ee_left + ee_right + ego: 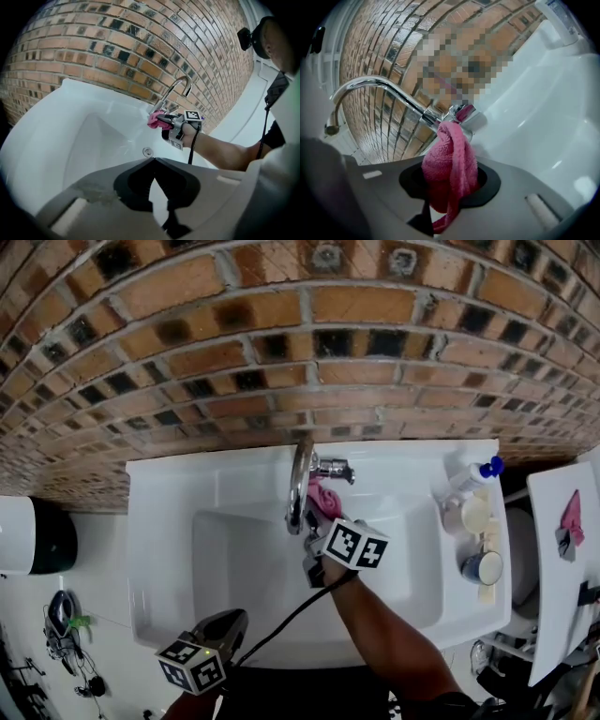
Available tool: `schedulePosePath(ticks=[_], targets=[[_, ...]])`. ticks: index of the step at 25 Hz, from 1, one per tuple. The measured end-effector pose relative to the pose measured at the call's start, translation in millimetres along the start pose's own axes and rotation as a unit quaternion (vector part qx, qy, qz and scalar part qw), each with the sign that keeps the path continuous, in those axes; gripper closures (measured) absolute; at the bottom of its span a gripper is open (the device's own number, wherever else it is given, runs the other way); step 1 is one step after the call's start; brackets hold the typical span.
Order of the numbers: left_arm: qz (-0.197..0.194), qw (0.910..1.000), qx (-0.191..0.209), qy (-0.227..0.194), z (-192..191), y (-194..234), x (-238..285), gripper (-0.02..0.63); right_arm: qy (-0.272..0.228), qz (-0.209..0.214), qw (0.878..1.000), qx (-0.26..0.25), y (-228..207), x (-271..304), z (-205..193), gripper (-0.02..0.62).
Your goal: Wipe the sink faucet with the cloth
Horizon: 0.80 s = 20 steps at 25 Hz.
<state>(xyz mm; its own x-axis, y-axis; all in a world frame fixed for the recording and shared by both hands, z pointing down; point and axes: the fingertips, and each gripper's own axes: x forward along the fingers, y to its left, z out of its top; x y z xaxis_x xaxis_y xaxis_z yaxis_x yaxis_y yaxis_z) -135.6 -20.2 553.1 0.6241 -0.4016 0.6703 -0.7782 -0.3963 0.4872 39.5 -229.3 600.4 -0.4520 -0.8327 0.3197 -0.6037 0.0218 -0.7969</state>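
The right tongs (450, 190) were shut tight on the pink cloth (451, 161), which stuck out in a bunched lump. The cloth's far tip was pressed on the faucet (389, 91), right where the shiny neck met its base. From there the neck ran up and curved left, then out over the sink (169, 486) toward the near side. I think the next wipe had to go along that curve.

The left tongs (157, 185) were closed with nothing in them. They hung at the near left rim, well apart from the faucet, so the right hand was much nearer.

The cloth hid the spot it touched. The far side of the faucet, by the brick wall, could not be seen.
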Motion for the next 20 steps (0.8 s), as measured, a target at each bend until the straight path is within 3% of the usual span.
schedulePosePath(ticks=[8, 20], targets=[[0.023, 0.9997, -0.008, -0.001, -6, 5, -6, 0.600, -0.047, 0.018, 0.998, 0.037, 5, 17, 25, 0.476], [-0.005, 1.0000, 0.004, 0.003, -2, -14, 4, 0.600, -0.089, 0.114, 0.989, 0.022, 56, -12, 59, 0.476]])
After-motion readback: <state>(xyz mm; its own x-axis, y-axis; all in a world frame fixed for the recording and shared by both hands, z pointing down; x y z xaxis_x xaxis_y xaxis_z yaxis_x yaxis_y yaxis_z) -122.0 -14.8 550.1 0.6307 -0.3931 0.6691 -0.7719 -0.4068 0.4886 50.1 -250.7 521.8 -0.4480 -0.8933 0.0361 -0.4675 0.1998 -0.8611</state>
